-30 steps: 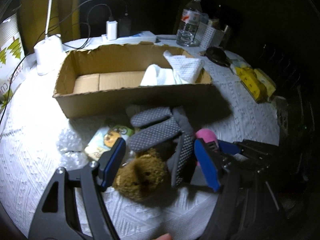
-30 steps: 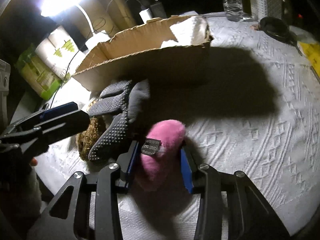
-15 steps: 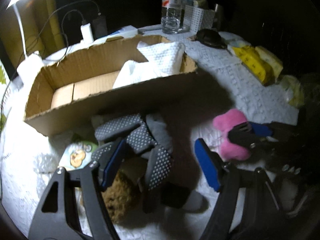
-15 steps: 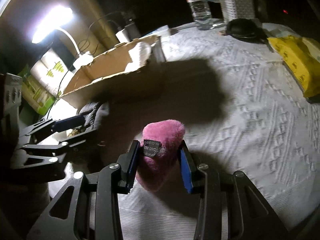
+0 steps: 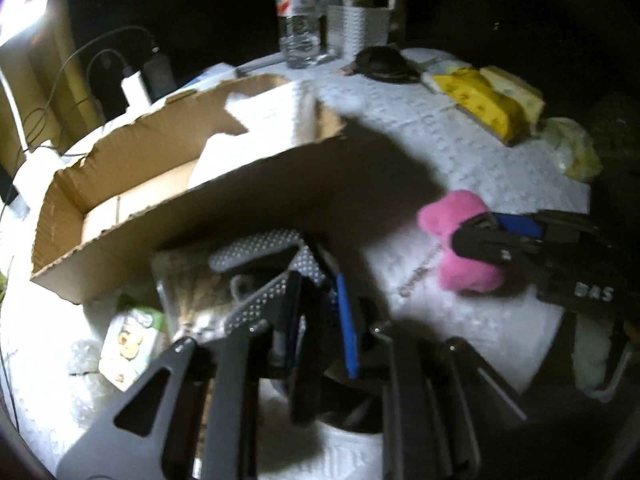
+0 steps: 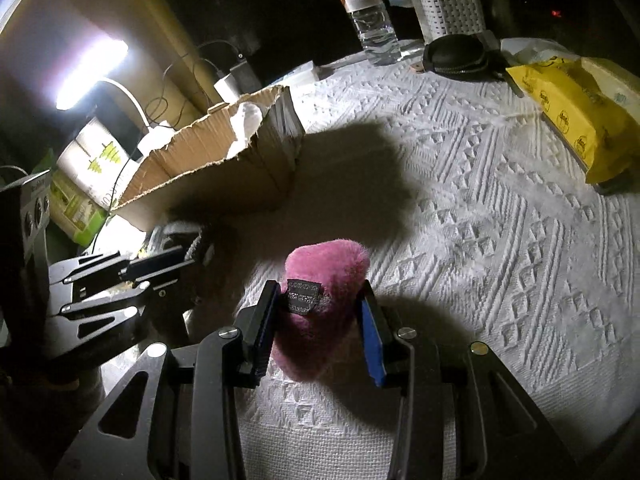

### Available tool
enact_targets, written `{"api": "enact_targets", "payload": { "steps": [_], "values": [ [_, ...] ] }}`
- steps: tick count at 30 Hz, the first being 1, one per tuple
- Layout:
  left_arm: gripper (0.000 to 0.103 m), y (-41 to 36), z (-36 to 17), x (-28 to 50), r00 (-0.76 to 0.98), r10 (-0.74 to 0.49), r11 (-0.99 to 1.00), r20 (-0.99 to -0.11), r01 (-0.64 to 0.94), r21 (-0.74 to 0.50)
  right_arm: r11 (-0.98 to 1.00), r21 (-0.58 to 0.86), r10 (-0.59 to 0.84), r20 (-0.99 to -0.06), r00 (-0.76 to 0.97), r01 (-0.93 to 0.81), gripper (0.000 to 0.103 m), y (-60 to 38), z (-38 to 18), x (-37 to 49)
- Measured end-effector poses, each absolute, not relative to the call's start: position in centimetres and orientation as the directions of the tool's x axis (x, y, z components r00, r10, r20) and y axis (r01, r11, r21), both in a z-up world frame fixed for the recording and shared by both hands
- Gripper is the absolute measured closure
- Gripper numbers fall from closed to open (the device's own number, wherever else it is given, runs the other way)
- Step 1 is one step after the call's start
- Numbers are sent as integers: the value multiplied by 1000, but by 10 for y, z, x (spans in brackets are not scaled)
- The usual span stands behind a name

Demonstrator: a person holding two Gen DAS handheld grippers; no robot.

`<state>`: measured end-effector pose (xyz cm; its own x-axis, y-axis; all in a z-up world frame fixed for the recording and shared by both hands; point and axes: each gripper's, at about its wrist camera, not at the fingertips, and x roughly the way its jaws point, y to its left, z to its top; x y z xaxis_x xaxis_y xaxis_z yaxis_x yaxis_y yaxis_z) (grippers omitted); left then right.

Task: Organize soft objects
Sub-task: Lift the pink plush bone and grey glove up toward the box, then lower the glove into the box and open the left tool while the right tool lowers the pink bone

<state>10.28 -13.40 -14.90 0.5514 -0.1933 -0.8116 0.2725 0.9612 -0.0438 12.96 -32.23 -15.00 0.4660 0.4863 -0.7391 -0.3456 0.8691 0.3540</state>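
Clamped from both sides, the pink plush toy (image 6: 320, 280) sits between the blue-padded jaws of the right gripper (image 6: 318, 320) at the lower centre of the right wrist view, a dark fabric label showing on its near face. In the left wrist view the same toy (image 5: 452, 236) appears at centre right, pinched by that gripper (image 5: 480, 236) above the white textured cloth (image 6: 500, 220).

Jaws of the left gripper (image 5: 316, 320) are drawn close together at the lower centre of its own view, pinching a grey glove (image 5: 256, 280) with white grip dots; the frame is blurred, so how much fabric lies between them is unclear. Just behind the glove, the cardboard box (image 5: 120, 240) stretches across the left and centre of the frame, white cloth (image 5: 272, 120) bunched in its right end. A printed packet (image 5: 128, 340) lies at lower left beside the glove.

Toward the top of the frame stand a water bottle (image 5: 298, 20) and a white basket (image 5: 358, 26); a yellow packet (image 5: 488, 100) lies at upper right.
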Motion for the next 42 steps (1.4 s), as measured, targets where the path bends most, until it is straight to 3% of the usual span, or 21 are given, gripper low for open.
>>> {"api": "enact_targets", "payload": {
  "steps": [5, 8, 10, 11, 17, 19, 22, 42],
  "values": [
    [81, -140, -159, 108, 517, -209, 958, -830, 279, -67, 878, 341, 472, -735, 487, -336, 63, -328, -143, 129],
    [68, -142, -163, 113, 494, -212, 958, -843, 277, -78, 884, 335, 462, -736, 495, -327, 63, -331, -141, 128],
    [41, -145, -170, 116, 471, -202, 958, -859, 276, -74, 887, 333, 456, -739, 496, -321, 63, -333, -141, 129],
    [40, -146, -174, 117, 461, -203, 957, -864, 280, -75, 888, 332, 455, -740, 496, -318, 63, -334, -142, 129],
    [43, -151, -176, 112, 500, -200, 952, -843, 302, -47, 895, 325, 442, -743, 502, -306, 63, -338, -141, 128],
    [69, -146, -174, 113, 513, -185, 957, -838, 287, -35, 898, 319, 436, -742, 509, -303, 63, -338, -138, 128],
    [74, -133, -169, 112, 513, -225, 956, -828, 281, -85, 901, 309, 429, -741, 517, -305, 63, -336, -133, 127],
    [74, -65, -79, 84, 667, -332, 943, -667, 258, -211, 865, 252, 474, -694, 541, -434, 63, -266, -76, 130]
  ]
}}
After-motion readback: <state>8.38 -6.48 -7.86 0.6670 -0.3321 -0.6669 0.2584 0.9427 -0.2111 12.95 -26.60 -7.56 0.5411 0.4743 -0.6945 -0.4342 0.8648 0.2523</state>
